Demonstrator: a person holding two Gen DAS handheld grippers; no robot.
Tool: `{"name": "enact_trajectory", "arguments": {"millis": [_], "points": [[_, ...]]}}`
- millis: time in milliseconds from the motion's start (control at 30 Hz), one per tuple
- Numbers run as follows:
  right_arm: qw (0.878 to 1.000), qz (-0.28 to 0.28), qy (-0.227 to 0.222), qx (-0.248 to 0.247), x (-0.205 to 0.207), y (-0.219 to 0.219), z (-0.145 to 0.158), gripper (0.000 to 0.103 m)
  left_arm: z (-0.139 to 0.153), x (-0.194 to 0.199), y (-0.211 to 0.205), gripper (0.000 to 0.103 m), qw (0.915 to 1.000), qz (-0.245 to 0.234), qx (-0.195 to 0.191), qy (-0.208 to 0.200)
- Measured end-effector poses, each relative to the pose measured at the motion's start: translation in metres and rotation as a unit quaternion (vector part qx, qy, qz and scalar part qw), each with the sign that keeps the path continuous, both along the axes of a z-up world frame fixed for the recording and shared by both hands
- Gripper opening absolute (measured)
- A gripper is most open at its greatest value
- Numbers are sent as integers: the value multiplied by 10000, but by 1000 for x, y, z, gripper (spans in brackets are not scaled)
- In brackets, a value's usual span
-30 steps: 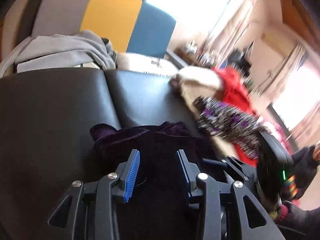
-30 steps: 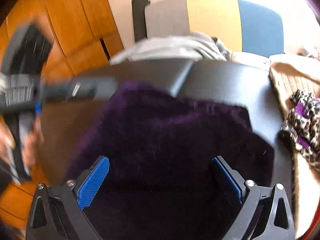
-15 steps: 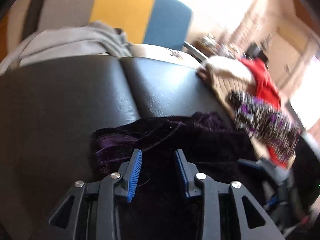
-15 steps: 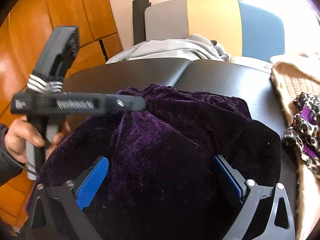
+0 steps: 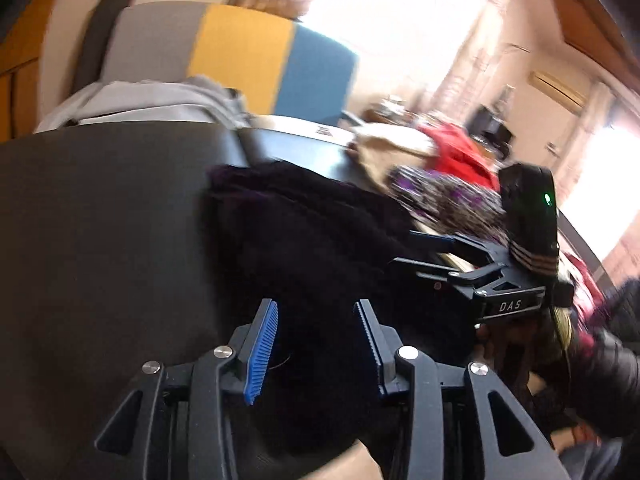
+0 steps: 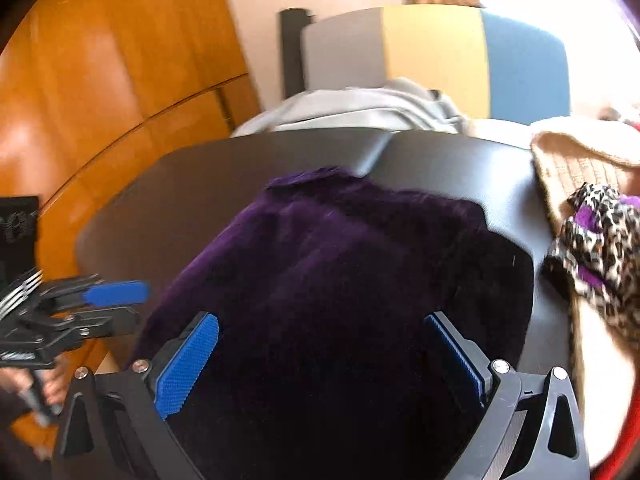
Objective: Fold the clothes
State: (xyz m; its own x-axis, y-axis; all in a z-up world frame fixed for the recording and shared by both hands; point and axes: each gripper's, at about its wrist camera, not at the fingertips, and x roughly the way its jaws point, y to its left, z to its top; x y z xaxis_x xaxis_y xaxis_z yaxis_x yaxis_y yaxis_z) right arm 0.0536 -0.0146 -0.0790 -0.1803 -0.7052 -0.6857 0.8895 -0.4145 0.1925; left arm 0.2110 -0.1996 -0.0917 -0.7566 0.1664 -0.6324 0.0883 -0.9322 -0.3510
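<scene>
A dark purple velvet garment (image 6: 340,280) lies bunched on the black leather surface (image 6: 180,200); it also shows in the left wrist view (image 5: 312,240). My left gripper (image 5: 316,320) is open over the garment's near left edge, holding nothing. My right gripper (image 6: 324,336) is wide open above the garment's near part, empty. The left gripper shows in the right wrist view (image 6: 112,300) off the garment's left edge, and the right gripper shows in the left wrist view (image 5: 428,252) at the garment's right side.
A grey garment (image 6: 360,108) lies at the far edge before a grey, yellow and blue chair back (image 6: 436,52). A beige knit (image 6: 580,160), a leopard-print piece (image 6: 592,240) and a red garment (image 5: 460,152) are piled on the right. An orange wooden cabinet (image 6: 100,80) stands left.
The left gripper let go of the garment's raised fold and drew back to the left edge. The garment dropped flatter onto the surface. The right gripper stayed open above it.
</scene>
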Motion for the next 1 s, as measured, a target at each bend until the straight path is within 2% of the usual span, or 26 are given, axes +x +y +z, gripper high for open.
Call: {"name": "enact_trajectory", "arguments": {"millis": [100, 167, 300, 467, 533, 600, 733, 833, 933, 967, 1000], "points": [[9987, 357, -186, 321, 17, 18, -20, 103, -33, -4, 19, 40, 9983, -232, -88, -523], [9986, 374, 65, 356, 24, 33, -32, 103, -39, 3, 22, 40, 9995, -96, -23, -309], [9976, 400, 433, 373, 29, 36, -40, 103, -37, 3, 18, 40, 9991, 47, 235, -346], [9988, 246, 48, 425, 16, 30, -23, 103, -17, 18, 0, 40, 9973, 495, 496, -237], [9996, -50, -64, 275, 4, 34, -6, 103, -4, 20, -11, 41, 9965, 760, 333, -85], [9997, -238, 90, 37, -6, 35, 12, 103, 11, 14, -21, 42, 9965, 820, 129, 110], [9992, -165, 33, -360, -41, 6, 36, 103, 21, -18, -17, 43, 9981, 547, -237, 158], [9994, -66, -214, -252, -75, -34, 23, 103, 10, -41, -4, 43, 9991, 272, -331, -25], [9976, -52, -685, 94, -104, -70, -12, 103, -11, -45, 10, 43, 9984, 135, -518, -161], [9975, -91, -633, 309, -109, -80, -28, 103, -17, -42, 15, 43, 9980, 121, -616, -111], [9984, -43, -458, 321, -111, -84, -35, 103, -22, -40, 19, 43, 9974, 174, -693, -41]]}}
